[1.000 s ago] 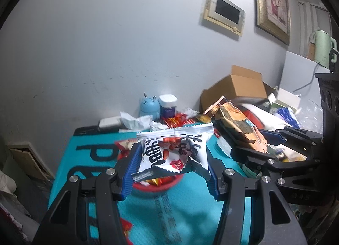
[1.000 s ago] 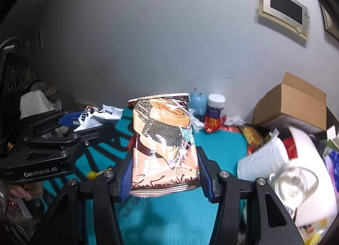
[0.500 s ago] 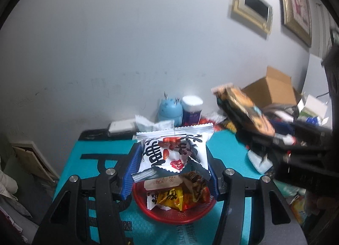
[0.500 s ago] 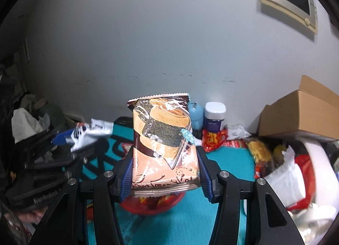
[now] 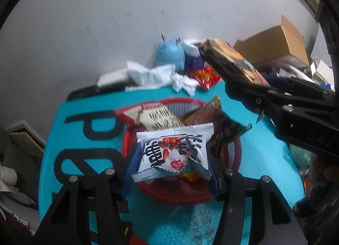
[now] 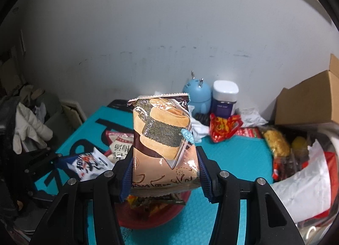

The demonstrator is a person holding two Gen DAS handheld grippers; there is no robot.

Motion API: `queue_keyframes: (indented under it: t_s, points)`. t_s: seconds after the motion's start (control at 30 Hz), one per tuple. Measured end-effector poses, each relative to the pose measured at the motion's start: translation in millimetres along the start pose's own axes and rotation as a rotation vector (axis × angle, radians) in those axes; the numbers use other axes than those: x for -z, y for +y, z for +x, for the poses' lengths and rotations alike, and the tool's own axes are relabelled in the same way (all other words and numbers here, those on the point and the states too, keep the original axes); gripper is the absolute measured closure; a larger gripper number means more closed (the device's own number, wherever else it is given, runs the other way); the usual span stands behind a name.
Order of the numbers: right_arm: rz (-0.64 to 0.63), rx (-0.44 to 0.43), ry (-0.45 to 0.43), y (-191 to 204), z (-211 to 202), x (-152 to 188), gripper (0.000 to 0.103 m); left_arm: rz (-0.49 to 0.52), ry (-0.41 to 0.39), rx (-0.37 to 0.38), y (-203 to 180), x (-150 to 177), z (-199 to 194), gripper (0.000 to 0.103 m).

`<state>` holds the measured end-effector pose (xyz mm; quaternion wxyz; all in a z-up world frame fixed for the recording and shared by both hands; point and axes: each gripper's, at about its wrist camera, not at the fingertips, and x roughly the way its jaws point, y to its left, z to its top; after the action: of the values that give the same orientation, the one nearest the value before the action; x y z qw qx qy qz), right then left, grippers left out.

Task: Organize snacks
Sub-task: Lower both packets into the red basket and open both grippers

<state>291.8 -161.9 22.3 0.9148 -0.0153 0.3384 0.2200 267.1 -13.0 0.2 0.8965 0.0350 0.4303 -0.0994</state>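
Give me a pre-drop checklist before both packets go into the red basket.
1. Left hand-held gripper shut on white packet: ok.
2. Right hand-held gripper shut on brown packet: ok.
3. White packet over red basket: ok.
4. Brown packet over the basket: ok, rim shows below it in the right wrist view.
5. Room left in the basket among snacks already inside: cannot tell.

I am working in a lived-in home room — cluttered teal table (image 6: pixel 233 160), cardboard box (image 6: pixel 307 101), crumpled tissues (image 5: pixel 152 73).
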Motion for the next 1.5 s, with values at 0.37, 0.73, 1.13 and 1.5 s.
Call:
queue_keyframes:
  t_s: [0.37,0.73,1.13,1.5]
  points:
    - [-0.015,-0.025,0.038,7.9,12.7,2.6,0.051,-0.065,-0.002,-0.057,15.8,-0.3,-6.5,0.021]
    - [-0.011,-0.089,0.102,22.0,40.4,12.0,0.05,-0.127,-0.02,-0.121,38.9,-1.9,-15.5,0.021]
    - [-0.018,-0.055,0.119,19.7,41.5,16.1,0.039,-0.143,-0.042,-0.112,41.2,-2.0,-19.3,0.021]
    - [-0.012,-0.019,0.125,22.8,63.3,23.0,0.064,-0.156,-0.047,-0.127,46.2,-1.6,-20.7,0.021]
